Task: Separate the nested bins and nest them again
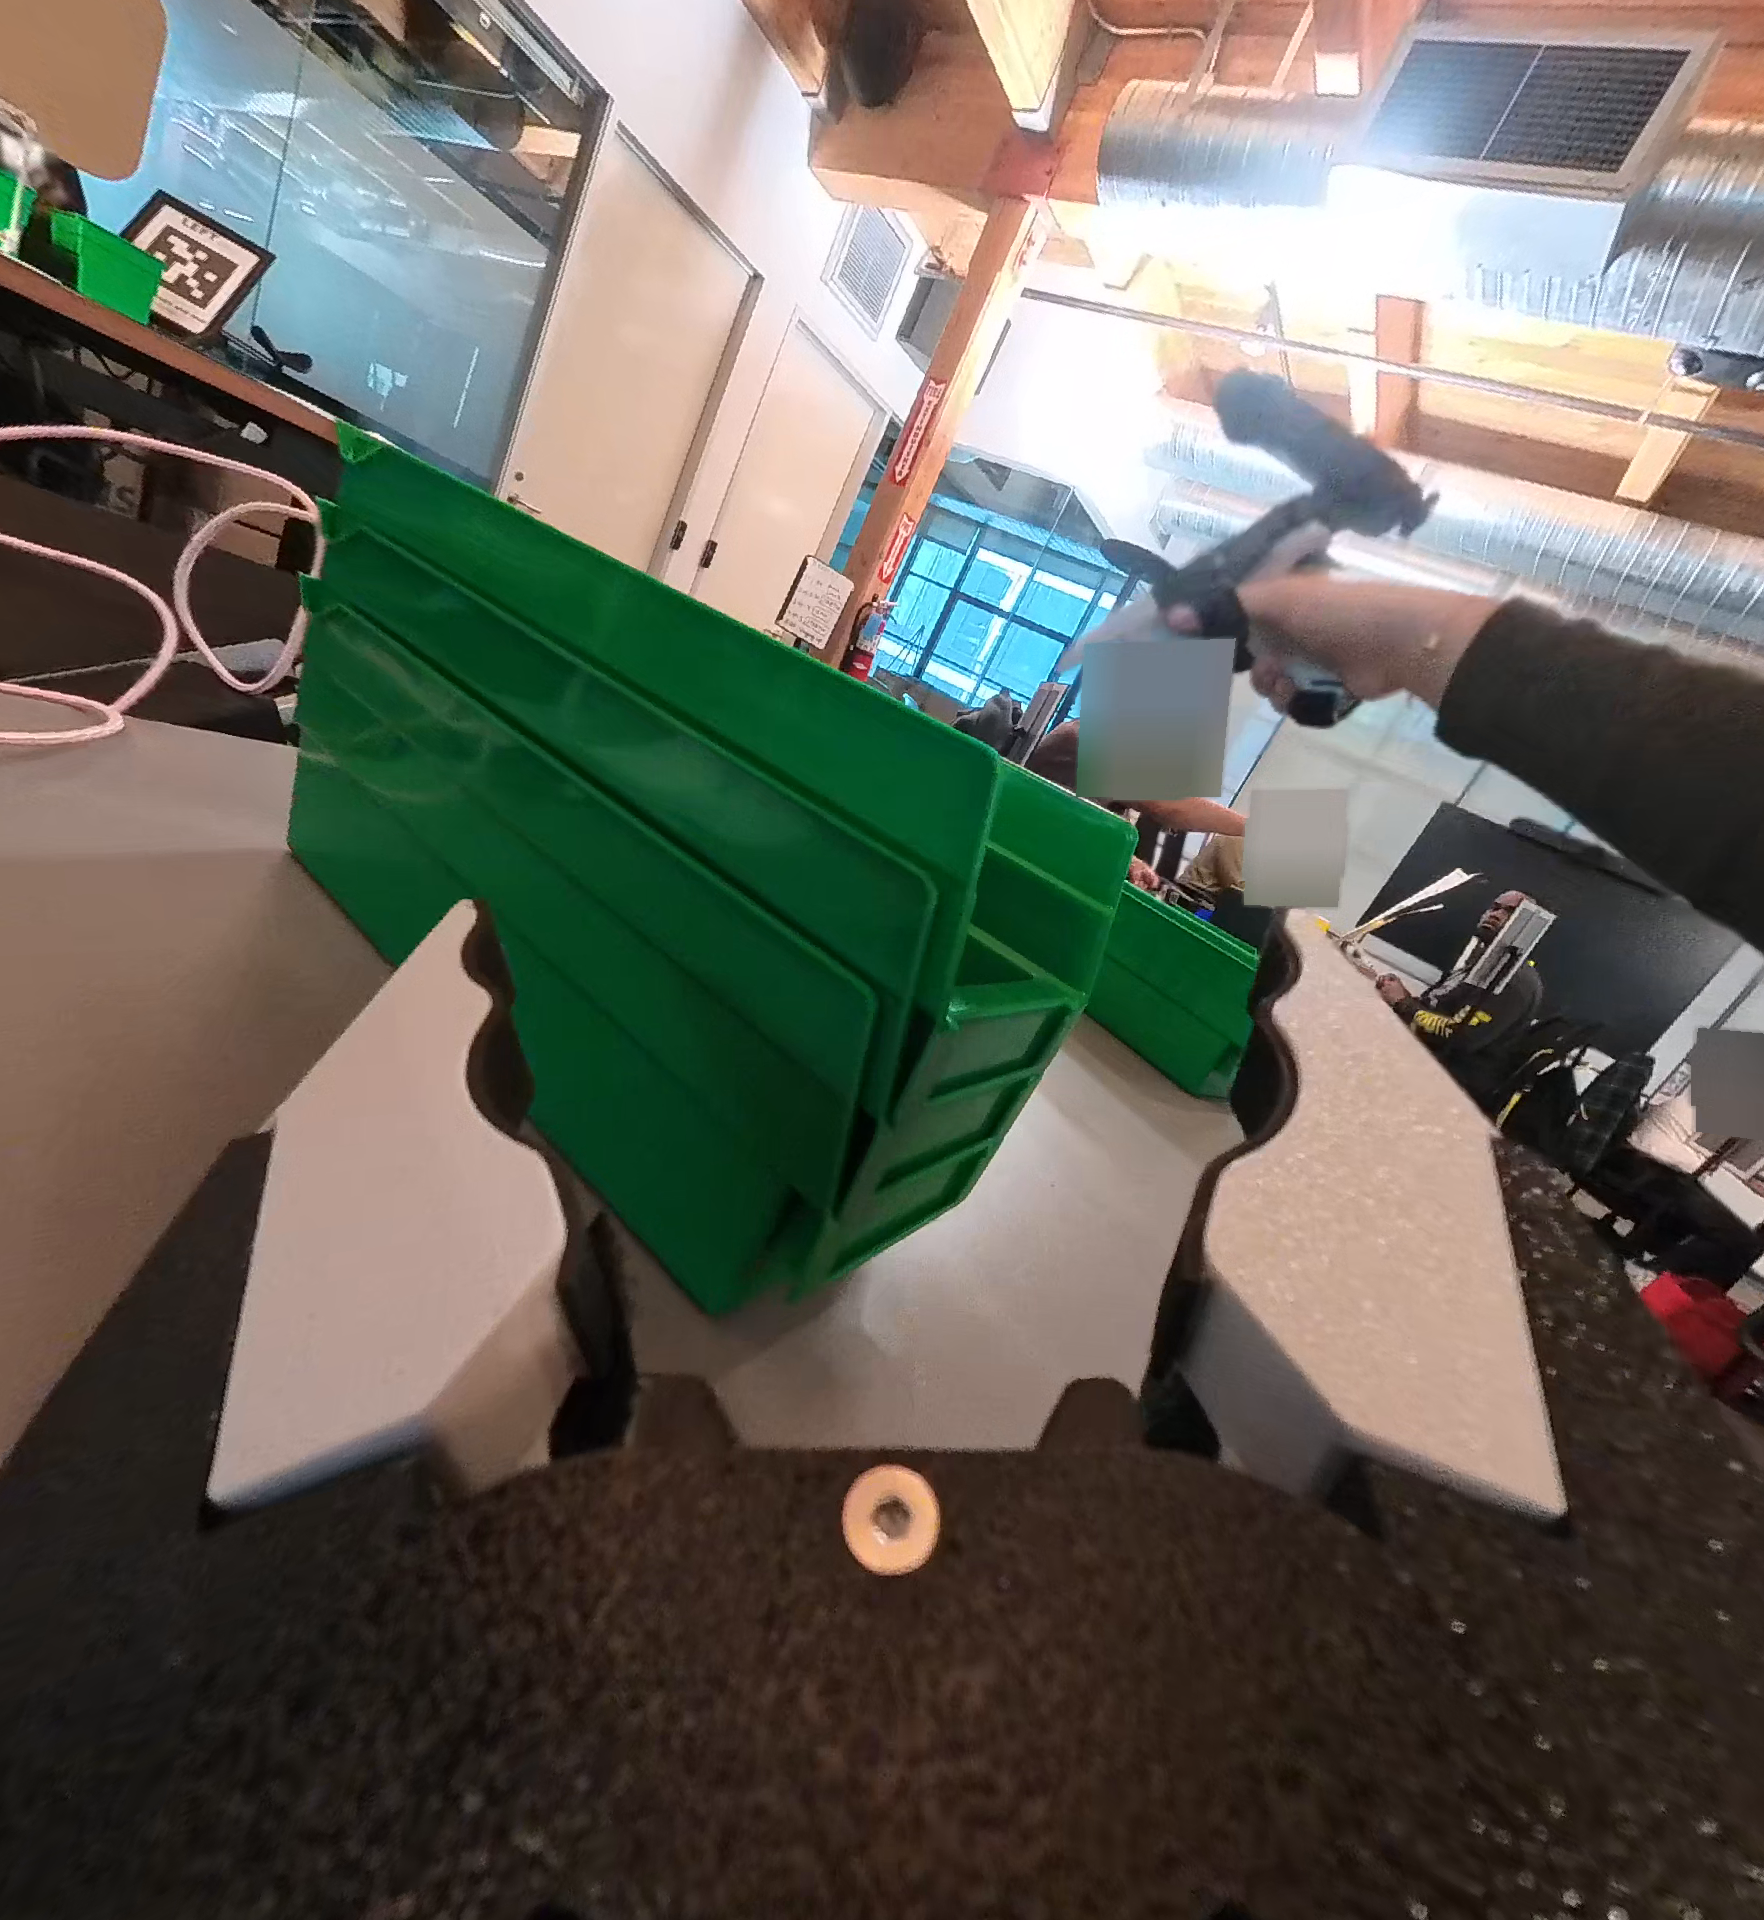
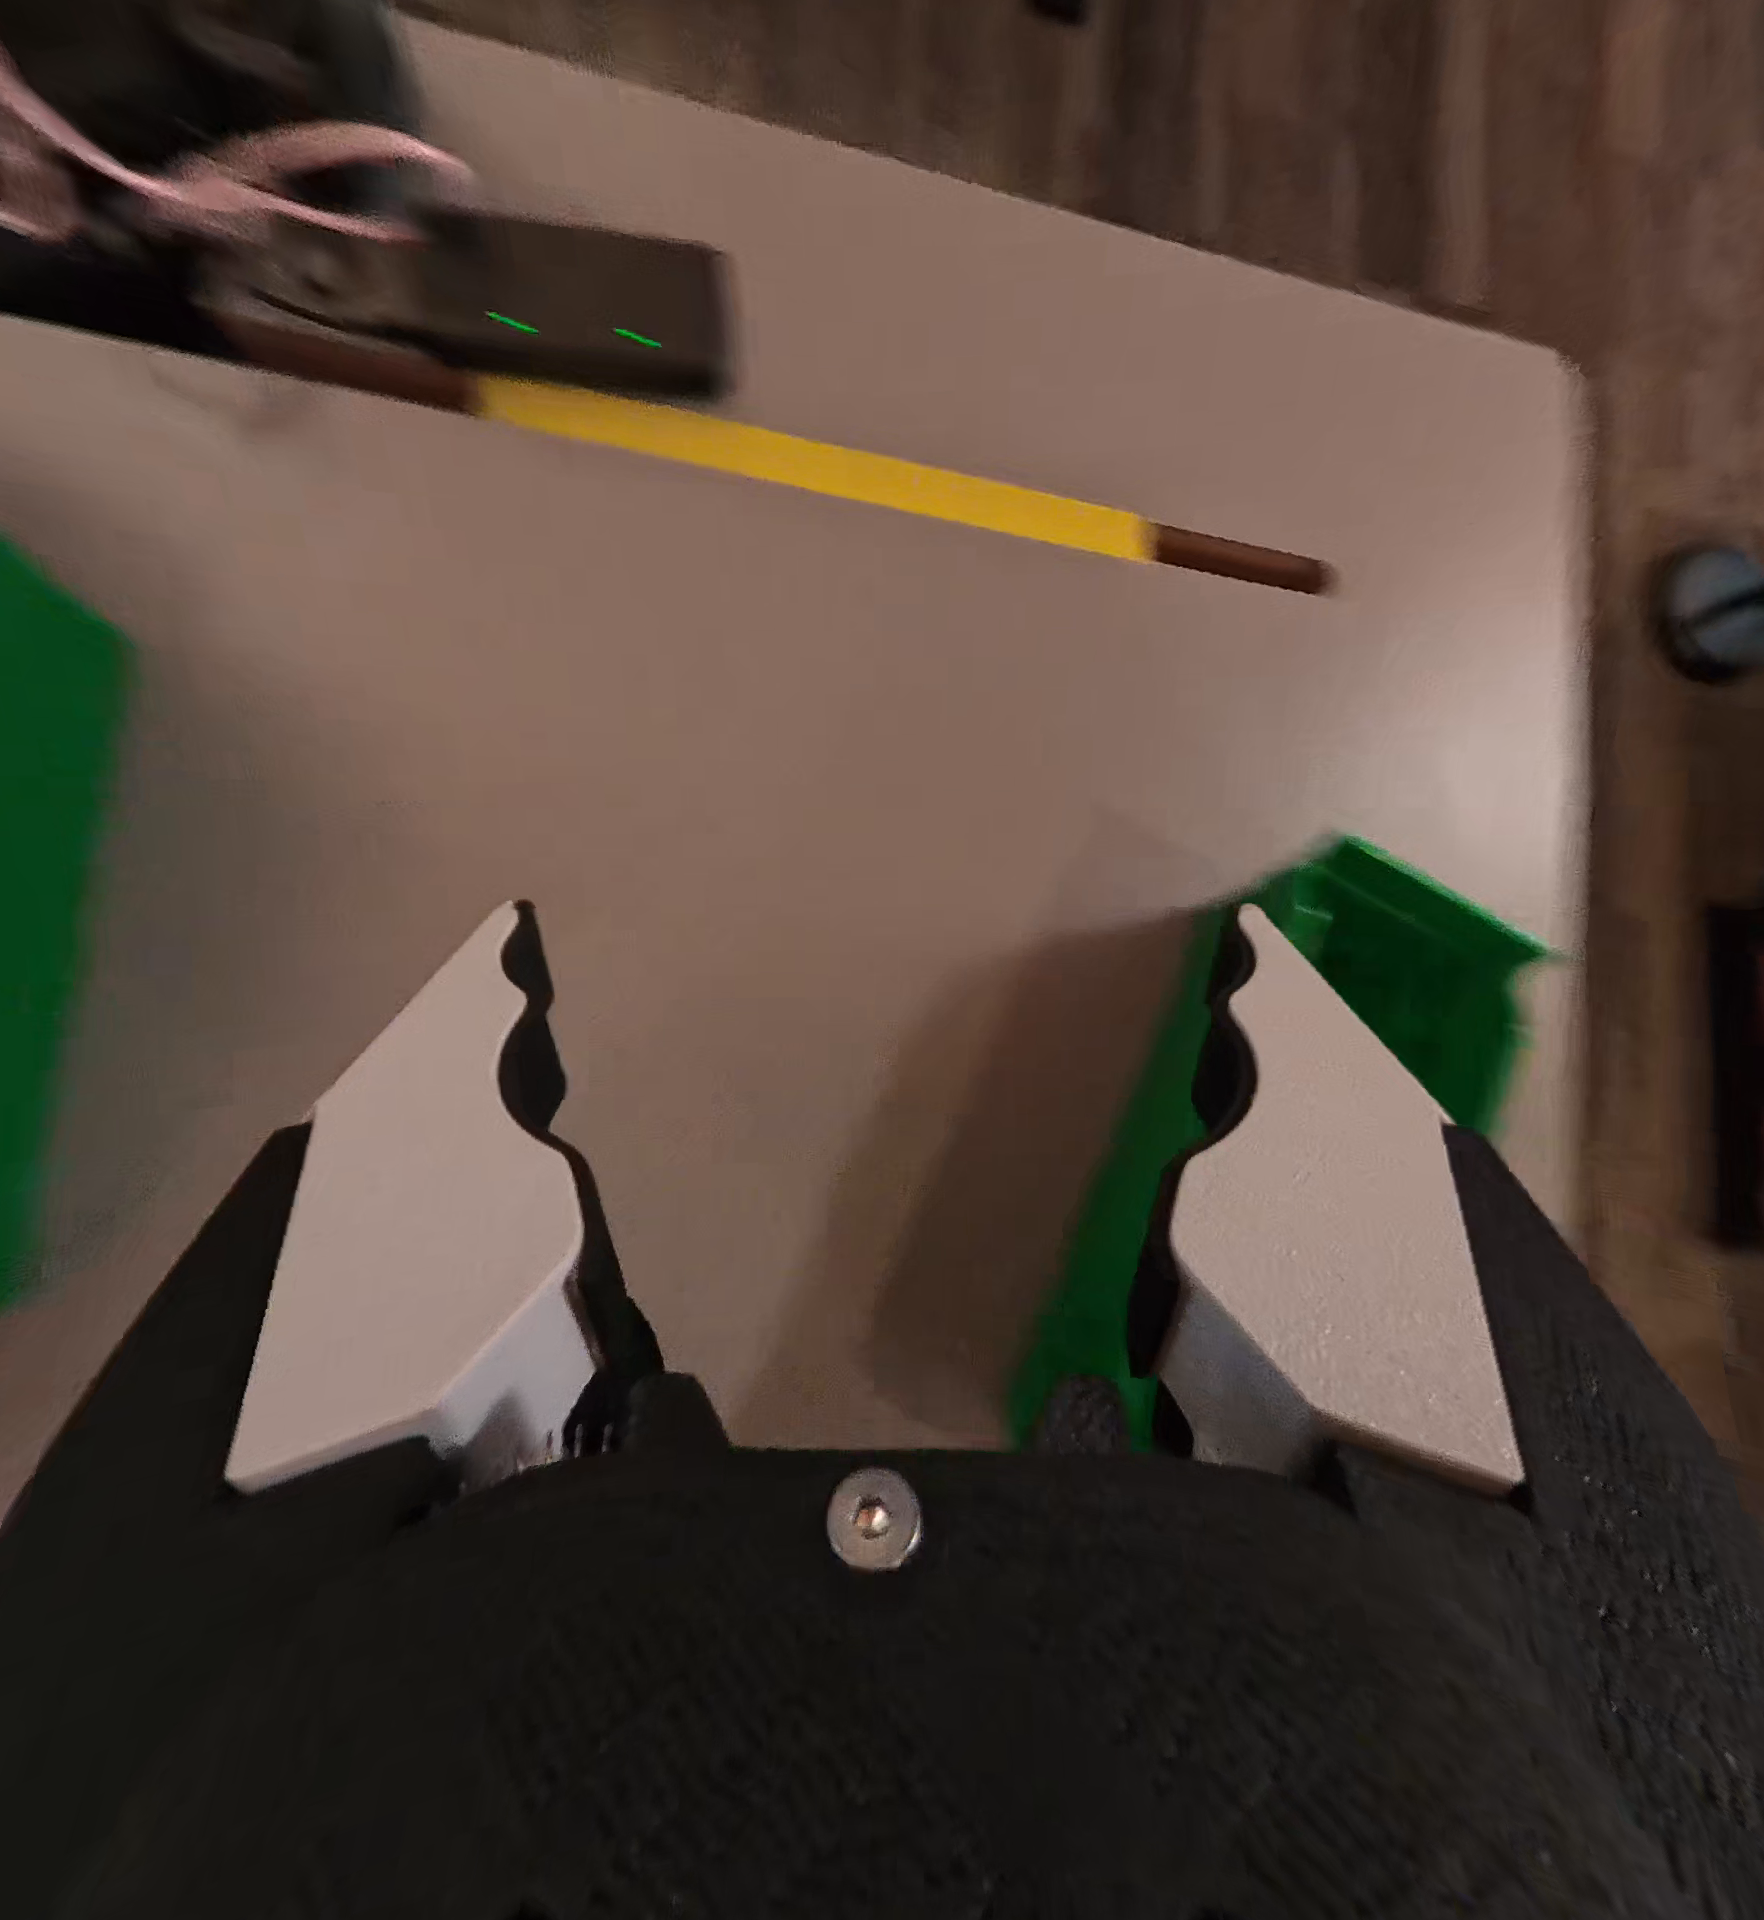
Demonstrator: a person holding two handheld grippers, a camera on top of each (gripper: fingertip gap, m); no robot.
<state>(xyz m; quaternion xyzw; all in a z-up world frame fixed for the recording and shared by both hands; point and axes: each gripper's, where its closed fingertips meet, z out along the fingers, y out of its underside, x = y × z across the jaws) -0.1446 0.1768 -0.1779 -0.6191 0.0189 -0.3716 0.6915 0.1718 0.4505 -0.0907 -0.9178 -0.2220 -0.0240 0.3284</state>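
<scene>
- Here is the stack of nested green plastic bins, several shells slotted one inside the next, sitting on the pale grey tabletop and reaching away from the left wrist camera.
- The near corner of that stack pokes right in between the left gripper's two white fingers, and the jaws are spread wide, gripping nothing; whether either finger touches plastic cannot be told.
- Just behind the stack on its right side lies a separate green plastic bin, low on the same table.
- Over to the right wrist view, blurred: the right gripper looks down on the table with its jaws released, wide apart, only bare tabletop between them.
- A green bin shows at the right finger's edge, partly hidden behind it; contact is unclear.
- A big green blur fills the left edge.
- Farther up the table lies a yellow strip with brown ends, and a black box with small green lights beside it.
- In the left view, the person's hand holds the right gripper aloft, well above the bins.
- A pink cord loops across the table's far left.
</scene>
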